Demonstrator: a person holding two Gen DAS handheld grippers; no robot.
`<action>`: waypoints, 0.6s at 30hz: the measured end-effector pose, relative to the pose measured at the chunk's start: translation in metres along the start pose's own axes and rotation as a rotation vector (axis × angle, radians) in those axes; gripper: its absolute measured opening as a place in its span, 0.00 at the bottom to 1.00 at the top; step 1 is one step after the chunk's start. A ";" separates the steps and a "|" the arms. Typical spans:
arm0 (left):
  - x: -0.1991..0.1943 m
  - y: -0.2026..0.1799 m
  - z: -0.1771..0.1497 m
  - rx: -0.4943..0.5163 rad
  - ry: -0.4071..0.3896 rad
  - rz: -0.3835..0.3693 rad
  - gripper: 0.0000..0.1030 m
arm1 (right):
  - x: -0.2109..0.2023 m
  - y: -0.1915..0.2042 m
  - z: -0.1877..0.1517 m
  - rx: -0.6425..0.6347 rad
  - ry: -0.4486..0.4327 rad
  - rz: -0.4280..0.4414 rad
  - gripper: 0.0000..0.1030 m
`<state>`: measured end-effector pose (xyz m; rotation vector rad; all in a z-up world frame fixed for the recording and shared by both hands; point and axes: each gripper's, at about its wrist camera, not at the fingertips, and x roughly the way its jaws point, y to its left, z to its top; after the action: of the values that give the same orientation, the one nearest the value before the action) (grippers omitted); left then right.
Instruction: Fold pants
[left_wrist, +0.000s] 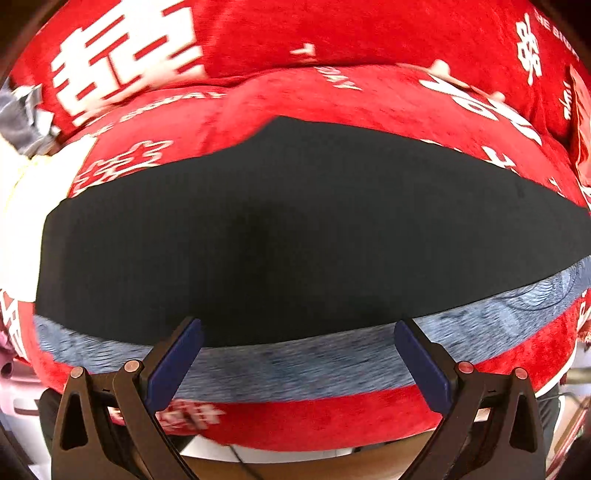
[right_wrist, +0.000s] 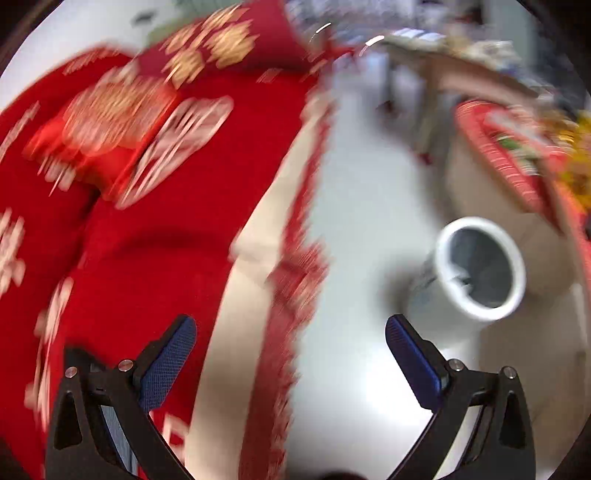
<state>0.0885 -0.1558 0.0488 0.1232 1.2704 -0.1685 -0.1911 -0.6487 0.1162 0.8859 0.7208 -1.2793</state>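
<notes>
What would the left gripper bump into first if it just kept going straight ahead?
Probably the black pants. The left gripper is open and points at their grey band, which lies along the near edge on the red blanket. Depth is hard to judge here.

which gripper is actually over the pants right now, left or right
The left gripper: its open fingers frame the grey waistband of the black pants. The right gripper, also open, points past the red cover's edge toward floor and a white bin.
</notes>
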 end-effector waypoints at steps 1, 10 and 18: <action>0.003 -0.010 0.002 0.010 0.008 -0.008 1.00 | 0.005 0.012 -0.013 -0.064 0.026 0.054 0.99; 0.019 -0.048 0.024 -0.046 0.044 -0.026 1.00 | 0.006 0.141 -0.136 -0.535 0.235 0.486 1.00; 0.022 -0.127 0.060 -0.021 0.055 -0.095 1.00 | 0.015 0.172 -0.123 -0.573 0.147 0.474 1.00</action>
<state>0.1263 -0.2922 0.0450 0.0493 1.3339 -0.2346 -0.0160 -0.5393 0.0693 0.6246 0.8704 -0.5442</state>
